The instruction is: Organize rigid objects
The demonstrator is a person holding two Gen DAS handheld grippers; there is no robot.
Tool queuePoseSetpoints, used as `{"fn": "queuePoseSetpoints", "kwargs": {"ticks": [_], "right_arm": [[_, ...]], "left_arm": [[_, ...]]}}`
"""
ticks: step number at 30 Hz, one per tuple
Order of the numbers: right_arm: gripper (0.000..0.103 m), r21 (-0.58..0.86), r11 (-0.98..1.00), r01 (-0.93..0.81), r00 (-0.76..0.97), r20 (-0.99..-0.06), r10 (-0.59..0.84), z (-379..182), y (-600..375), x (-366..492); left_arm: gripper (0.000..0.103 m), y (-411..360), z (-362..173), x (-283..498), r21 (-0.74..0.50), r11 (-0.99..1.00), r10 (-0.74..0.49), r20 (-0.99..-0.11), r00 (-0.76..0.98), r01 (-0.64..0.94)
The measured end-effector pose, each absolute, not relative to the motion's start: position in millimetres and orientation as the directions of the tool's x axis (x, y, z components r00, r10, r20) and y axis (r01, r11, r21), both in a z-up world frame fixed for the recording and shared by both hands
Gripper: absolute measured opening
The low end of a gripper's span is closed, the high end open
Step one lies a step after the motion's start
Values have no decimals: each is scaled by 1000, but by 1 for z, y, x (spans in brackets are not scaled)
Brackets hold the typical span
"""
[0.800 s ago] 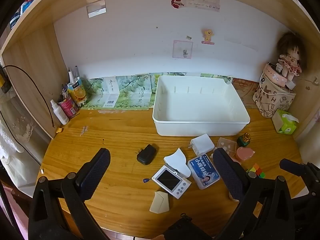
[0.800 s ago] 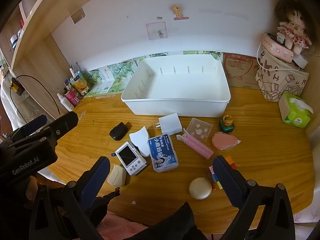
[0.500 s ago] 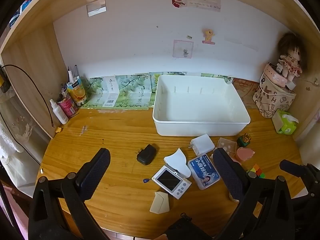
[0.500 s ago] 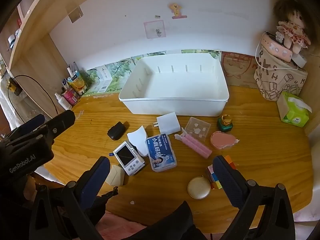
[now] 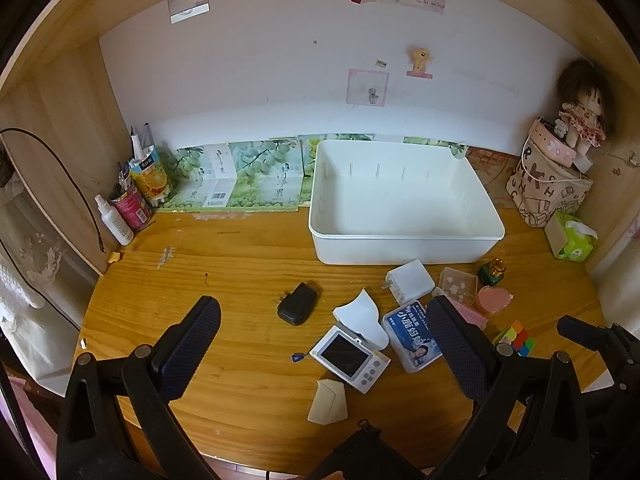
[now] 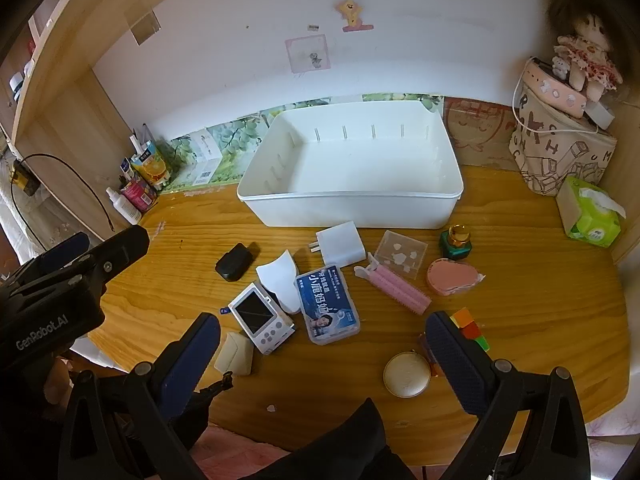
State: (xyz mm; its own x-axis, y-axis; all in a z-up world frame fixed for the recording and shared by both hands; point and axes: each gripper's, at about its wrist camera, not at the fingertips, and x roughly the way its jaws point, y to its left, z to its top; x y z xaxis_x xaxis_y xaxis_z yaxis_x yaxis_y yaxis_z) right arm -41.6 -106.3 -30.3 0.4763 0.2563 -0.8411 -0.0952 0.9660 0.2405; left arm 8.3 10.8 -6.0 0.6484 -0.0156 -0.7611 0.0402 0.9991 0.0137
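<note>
- Spreading across both views, a wooden table [image 6: 520,288], rounded at its near edge.
- Sitting at the table's back edge, right of centre, a white bin [image 6: 352,212], nothing lying inside.
- Hovering over the near edge with jaws spread wide and gripping nothing, the left gripper [image 5: 320,340] and the right gripper [image 6: 322,356].
- Lying between bin and near edge, the loose rigid items:
- Lying flat mid-cluster, a blue-labelled case [image 6: 327,304], touching a white curved piece [image 6: 280,280].
- Lying screen-up toward the near edge, a white handheld device [image 6: 262,318], with a cream wedge [image 6: 236,354] just beside it.
- Resting just in front of the bin's front wall, a white charger [image 6: 340,244] and a clear box [image 6: 402,254].
- Lying diagonally, a pink roller [image 6: 400,288], near a pink heart case [image 6: 452,276] and a green bottle [image 6: 456,242].
- Sitting at the cluster's left, apart, a black adapter [image 6: 234,262].
- Sitting nearest the near edge, a round compact [image 6: 407,374] and a colour cube [image 6: 474,330].
</note>
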Motion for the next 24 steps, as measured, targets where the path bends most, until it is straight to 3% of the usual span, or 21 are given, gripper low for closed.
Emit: {"fn": "queuePoseSetpoints", "kwargs": {"ticks": [24], "right_arm": [[103,153,986,60,381,-917,119,-47,-79,-57]], "left_arm": [[102,41,-43,24,-60,991,-113,-860,498,122]]}}
